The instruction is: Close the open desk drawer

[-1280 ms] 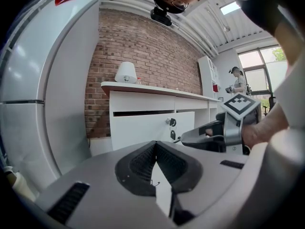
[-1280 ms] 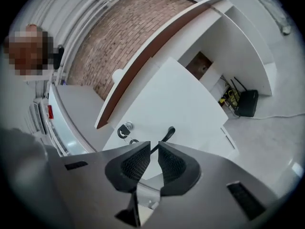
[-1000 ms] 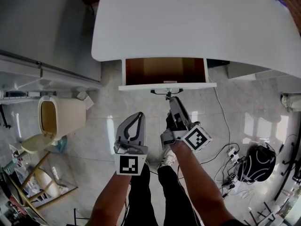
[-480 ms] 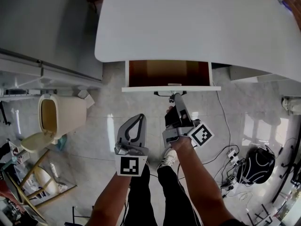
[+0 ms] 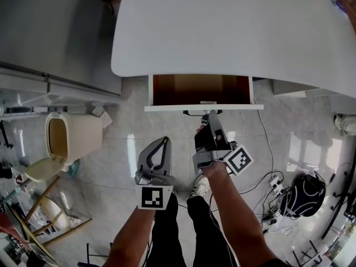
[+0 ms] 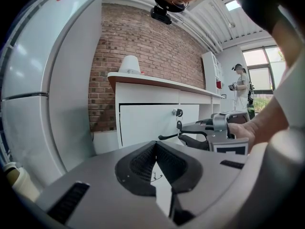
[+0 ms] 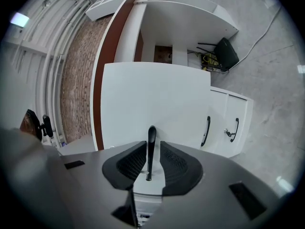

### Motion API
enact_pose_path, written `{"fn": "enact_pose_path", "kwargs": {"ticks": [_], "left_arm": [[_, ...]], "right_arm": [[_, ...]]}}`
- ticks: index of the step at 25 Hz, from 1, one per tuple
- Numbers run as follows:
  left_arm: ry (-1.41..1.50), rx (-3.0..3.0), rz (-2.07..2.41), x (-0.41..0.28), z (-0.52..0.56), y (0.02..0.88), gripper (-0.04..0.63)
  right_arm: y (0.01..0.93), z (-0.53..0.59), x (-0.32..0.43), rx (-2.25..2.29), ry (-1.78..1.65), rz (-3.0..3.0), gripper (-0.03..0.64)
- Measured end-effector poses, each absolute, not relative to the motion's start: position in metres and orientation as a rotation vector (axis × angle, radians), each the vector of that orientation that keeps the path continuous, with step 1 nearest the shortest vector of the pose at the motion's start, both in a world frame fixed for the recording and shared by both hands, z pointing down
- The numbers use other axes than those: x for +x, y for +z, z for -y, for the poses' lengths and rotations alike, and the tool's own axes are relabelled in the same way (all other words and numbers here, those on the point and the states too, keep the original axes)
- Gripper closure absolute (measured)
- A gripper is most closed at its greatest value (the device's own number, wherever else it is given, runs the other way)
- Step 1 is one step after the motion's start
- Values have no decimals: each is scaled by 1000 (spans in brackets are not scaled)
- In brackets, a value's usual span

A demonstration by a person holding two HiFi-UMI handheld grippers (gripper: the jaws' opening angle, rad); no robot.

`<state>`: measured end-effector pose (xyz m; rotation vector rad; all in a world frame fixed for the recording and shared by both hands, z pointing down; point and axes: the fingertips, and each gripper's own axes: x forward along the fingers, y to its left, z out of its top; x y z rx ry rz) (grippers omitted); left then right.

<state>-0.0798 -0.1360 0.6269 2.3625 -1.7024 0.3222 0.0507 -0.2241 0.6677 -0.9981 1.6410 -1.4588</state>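
Since a second ago my right tongs (image 5: 208,115) have moved up to the drawer (image 5: 200,89), and their tips are now at its black handle (image 5: 196,112). The drawer sticks out from under the white table (image 5: 222,26) about as far as before.

Head view: the drawer's brown inside is open to sight, and its white front stands clear of the table's edge. My left tongs (image 5: 165,141) hang beside the right ones, short of the drawer, tips together.

Left gripper view: my left tongs are closed tip to tip with nothing between them, and they point at the drawer's white front. The right tongs reach in from the right toward it.

Right gripper view: the handle runs straight up between the pads of my right tongs. The pads are narrowly apart with a sliver of gap on each side, so they bracket the handle without pinching it.
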Motion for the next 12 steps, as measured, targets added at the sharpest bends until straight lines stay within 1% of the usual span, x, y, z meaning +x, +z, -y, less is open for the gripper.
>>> {"fn": "enact_pose_path", "kwargs": {"ticks": [4,12], "left_arm": [[313,2366,1711,-80,141,625,589],[311,2406,1729,-78,150,616,589]], "right_arm": [[665,225,51,-998,-1448,-1637,566],[667,223,52,-996,-1466,-1637,571]]}}
